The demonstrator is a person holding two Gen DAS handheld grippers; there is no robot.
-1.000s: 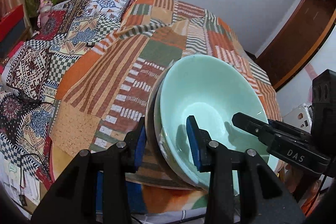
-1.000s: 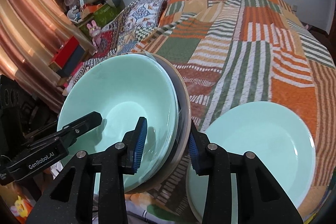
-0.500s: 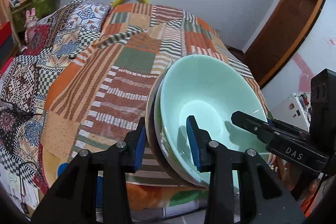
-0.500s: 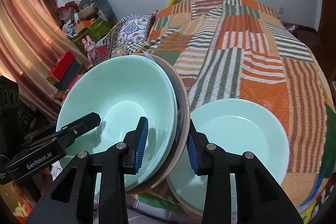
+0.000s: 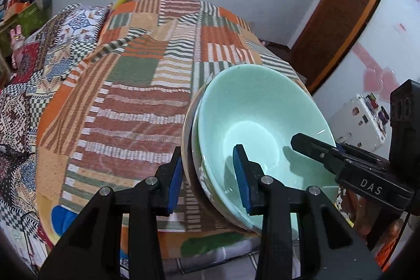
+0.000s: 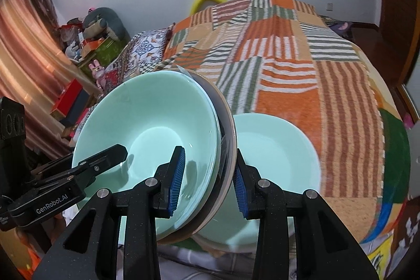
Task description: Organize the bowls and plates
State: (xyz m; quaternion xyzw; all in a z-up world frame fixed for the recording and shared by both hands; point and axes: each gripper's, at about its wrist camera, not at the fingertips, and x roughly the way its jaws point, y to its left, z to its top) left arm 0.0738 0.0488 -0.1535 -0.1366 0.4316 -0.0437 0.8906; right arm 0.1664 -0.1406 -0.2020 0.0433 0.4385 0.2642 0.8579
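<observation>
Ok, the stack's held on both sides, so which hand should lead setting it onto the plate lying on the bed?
Probably right. The mint plate on the bed lies just beyond the right gripper, beside the held stack. The left gripper sees only the patchwork bedspread, no plate.

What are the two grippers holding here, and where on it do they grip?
Both hold one stack of bowls: the left gripper and the right gripper each clamp its rim, on opposite sides.
</observation>
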